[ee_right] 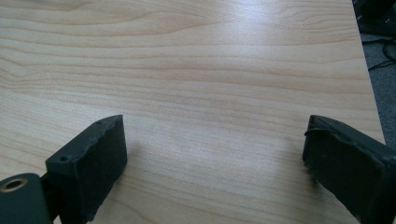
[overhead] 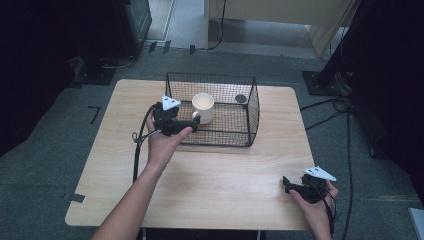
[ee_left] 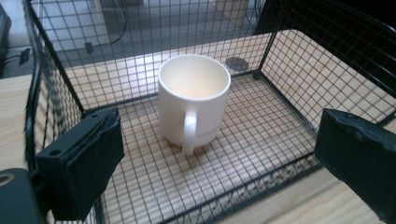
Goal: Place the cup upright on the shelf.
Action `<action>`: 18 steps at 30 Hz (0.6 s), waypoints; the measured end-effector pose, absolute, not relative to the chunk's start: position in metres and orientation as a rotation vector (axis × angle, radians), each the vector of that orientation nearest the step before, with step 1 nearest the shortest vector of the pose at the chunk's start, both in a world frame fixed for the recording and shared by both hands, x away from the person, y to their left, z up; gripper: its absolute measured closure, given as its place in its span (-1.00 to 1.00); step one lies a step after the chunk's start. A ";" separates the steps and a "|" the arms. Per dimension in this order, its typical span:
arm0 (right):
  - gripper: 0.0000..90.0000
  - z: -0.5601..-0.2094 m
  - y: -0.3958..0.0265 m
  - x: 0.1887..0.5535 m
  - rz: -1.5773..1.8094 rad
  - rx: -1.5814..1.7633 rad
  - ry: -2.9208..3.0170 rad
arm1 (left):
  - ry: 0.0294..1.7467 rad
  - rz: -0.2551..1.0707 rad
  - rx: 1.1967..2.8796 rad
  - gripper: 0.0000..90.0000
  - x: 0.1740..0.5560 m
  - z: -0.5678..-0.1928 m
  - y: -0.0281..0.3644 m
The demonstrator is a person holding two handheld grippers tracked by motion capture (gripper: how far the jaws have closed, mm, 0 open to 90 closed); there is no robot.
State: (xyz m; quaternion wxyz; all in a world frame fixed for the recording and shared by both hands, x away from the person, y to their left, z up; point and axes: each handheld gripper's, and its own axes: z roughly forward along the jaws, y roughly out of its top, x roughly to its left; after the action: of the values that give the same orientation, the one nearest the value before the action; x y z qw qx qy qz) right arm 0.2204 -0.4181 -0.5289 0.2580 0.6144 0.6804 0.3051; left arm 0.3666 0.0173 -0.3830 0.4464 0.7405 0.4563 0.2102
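White mug (ee_left: 194, 100) upright inside black wire basket (overhead: 250, 112) on wooden desk (overhead: 210, 175), handle facing left gripper (ee_left: 219, 158); left gripper jaws wide apart at basket's near-left edge, nothing between pads, mug untouched; right gripper (ee_right: 212, 163) jaws apart over bare desk at near-right corner, well apart from basket.
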 end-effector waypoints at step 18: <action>-0.87 -0.529 -0.418 0.220 0.827 1.667 1.844 | 1.136 0.588 1.818 -1.00 0.312 -0.407 0.053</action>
State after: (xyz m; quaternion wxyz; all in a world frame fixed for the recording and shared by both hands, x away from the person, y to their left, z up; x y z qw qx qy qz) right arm 0.2204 -0.4180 -0.5288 0.2578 0.6148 0.6801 0.3050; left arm 0.3115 0.0527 -0.4068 0.4436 0.7330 0.4580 0.2371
